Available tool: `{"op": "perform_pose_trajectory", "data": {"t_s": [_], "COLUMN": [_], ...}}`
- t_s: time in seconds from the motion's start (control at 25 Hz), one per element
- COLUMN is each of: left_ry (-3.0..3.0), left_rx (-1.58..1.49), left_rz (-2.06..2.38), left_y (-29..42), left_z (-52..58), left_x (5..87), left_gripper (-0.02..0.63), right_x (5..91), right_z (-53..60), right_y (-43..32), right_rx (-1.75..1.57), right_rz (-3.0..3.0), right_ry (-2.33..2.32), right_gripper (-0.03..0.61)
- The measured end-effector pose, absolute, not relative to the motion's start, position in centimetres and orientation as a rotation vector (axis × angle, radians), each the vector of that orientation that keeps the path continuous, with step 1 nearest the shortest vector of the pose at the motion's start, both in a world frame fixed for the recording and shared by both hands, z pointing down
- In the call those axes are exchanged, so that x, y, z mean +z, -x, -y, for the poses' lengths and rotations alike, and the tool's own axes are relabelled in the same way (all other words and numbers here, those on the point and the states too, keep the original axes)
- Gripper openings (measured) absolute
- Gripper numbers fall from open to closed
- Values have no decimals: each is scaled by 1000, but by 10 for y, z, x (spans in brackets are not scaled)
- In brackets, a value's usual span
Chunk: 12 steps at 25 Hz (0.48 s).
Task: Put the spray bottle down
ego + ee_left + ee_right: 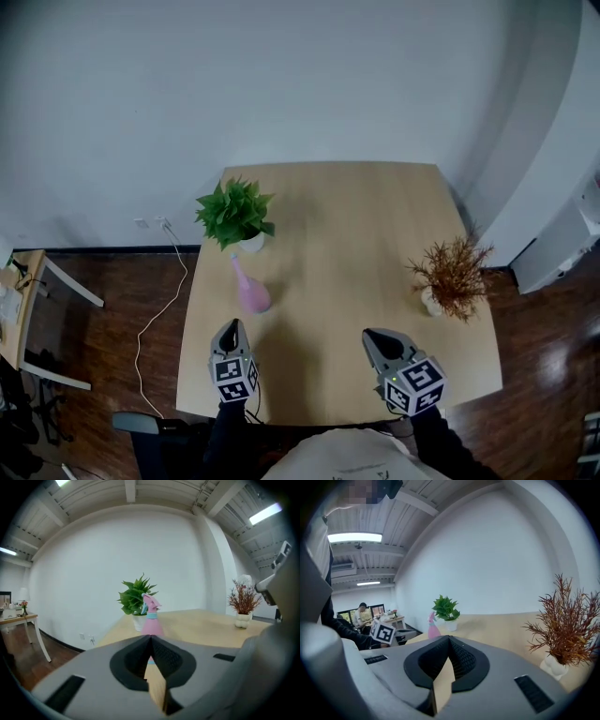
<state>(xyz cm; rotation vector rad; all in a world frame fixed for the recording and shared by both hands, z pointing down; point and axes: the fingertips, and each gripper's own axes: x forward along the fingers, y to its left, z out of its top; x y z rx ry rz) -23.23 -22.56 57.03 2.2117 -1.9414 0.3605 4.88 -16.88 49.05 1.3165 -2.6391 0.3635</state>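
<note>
Left gripper (231,326) jaws were pressed together, empty. Right gripper (374,337) likewise: jaws together, nothing between. Pink spray bottle (251,292) stood upright on wooden table (356,234), ahead of left gripper, untouched, beside green potted plant (234,214).

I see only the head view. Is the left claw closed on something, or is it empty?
Observer: Empty. In the left gripper view the left claw has its jaws together, nothing between them.
Operator: What is ahead of it, and how does it stand?
Observer: The pink spray bottle, upright on the table, apart from that claw.
Operator: And the other one?
Observer: The right claw is shut and empty too.
</note>
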Motion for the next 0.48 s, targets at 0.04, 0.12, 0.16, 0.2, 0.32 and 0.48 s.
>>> {"op": "perform_pose_trajectory", "data": {"t_s": [0.04, 0.12, 0.16, 0.2, 0.32, 0.48], "left_ry": [-2229, -2310, -2361, -2411, -2551, -2692], "left_rx": [367, 358, 349, 338, 305, 295], "left_rz": [1904, 1787, 1727, 1671, 1520, 1389], "left_y": [220, 185, 165, 145, 94, 53], "left_z": [213, 195, 188, 182, 169, 157], "left_x": [569, 560, 554, 546, 518, 479], "left_gripper": [15, 14, 14, 14, 14, 14], "right_x": [489, 485, 482, 479, 468, 452], "right_z": [169, 171, 172, 172, 171, 170], "right_y": [-52, -58, -61, -65, -73, -83], "right_rx": [366, 372, 375, 377, 362, 320], "right_rz": [2646, 2660, 2670, 2683, 2713, 2734], "right_ry": [-1328, -1353, -1367, -1379, -1404, -1426], "right_gripper": [-29, -29, -29, -29, -29, -29]}}
